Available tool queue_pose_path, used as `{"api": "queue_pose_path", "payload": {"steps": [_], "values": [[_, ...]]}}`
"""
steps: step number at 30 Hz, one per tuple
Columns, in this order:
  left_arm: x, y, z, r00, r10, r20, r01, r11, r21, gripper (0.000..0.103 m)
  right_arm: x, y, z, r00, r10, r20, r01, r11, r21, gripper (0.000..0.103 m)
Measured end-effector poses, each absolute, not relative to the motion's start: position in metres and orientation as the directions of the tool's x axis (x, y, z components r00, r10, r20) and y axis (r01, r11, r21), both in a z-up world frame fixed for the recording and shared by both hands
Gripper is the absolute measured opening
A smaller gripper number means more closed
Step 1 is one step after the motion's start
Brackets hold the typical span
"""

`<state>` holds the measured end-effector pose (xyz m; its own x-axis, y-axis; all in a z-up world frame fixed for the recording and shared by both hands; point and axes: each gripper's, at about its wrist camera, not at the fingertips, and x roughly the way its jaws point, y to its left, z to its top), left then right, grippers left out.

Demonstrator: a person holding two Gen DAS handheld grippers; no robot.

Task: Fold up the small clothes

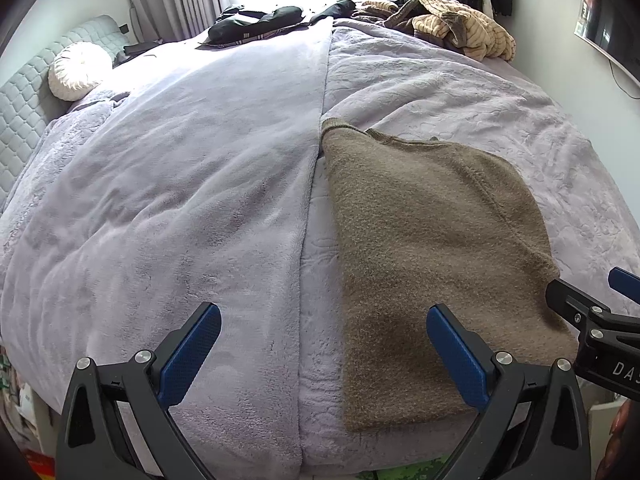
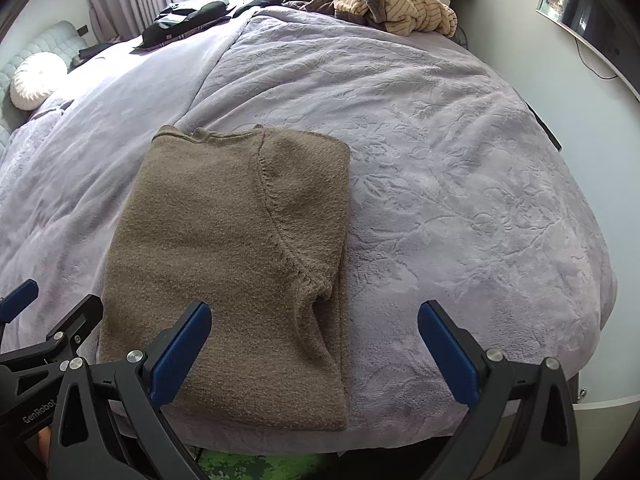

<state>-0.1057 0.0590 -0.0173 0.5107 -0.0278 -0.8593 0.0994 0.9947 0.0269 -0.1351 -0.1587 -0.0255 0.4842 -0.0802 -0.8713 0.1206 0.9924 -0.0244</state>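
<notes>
A brown knit sweater [image 1: 424, 240] lies folded into a long rectangle on the lilac bed, its hem at the near edge; it also shows in the right wrist view [image 2: 232, 248]. My left gripper [image 1: 324, 344] is open and empty, above the sweater's left near edge. My right gripper [image 2: 316, 344] is open and empty, above the sweater's right near corner. The right gripper's body shows at the right edge of the left wrist view [image 1: 592, 320], and the left gripper's body shows at the left edge of the right wrist view [image 2: 48, 336].
A lilac blanket [image 2: 440, 160] covers the bed, with a second layer [image 1: 180, 200] overlapping on the left. A heap of striped and dark clothes [image 2: 396, 4] lies at the far end. A black garment [image 1: 260, 24] and a round white cushion [image 1: 78, 70] lie far left.
</notes>
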Motion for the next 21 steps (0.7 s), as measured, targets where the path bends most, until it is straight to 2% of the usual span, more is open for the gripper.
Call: {"api": "queue_pose_path", "payload": {"steps": [21], "values": [[-0.1018, 0.0655, -0.0209, 0.507, -0.029, -0.862, 0.090, 0.996, 0.019, 0.103, -0.1304, -0.1547, -0.0270, 0.479, -0.081, -0.874, 0.107, 0.994, -0.034, 0.103]]}}
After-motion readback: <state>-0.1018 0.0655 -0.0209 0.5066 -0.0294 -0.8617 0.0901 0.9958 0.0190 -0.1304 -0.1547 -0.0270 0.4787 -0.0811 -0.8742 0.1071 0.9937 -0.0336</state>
